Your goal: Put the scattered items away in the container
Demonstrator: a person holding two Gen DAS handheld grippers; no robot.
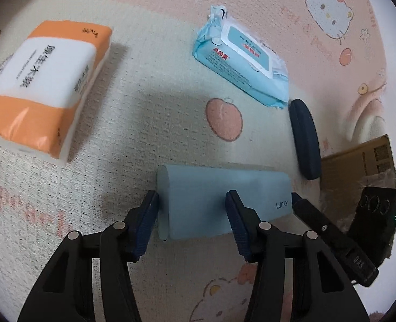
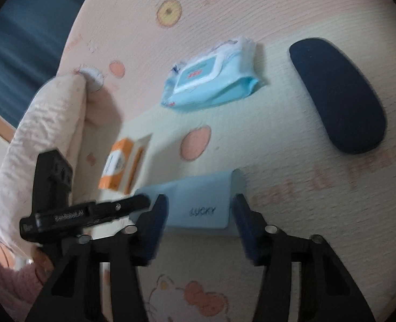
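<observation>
Straddling pale-blue "LUCKY" pouch (image 1: 214, 201) — left gripper (image 1: 191, 214), right gripper (image 2: 200, 214) both spread.

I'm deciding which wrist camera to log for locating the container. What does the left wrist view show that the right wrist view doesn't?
Only the left wrist view shows the cardboard box at its right edge, and the Hello Kitty face. Only the right wrist view shows the rolled pink blanket. Both show the light blue LUCKY case with both grippers at it, the wet wipes pack, orange tissue pack and navy glasses case.
</observation>
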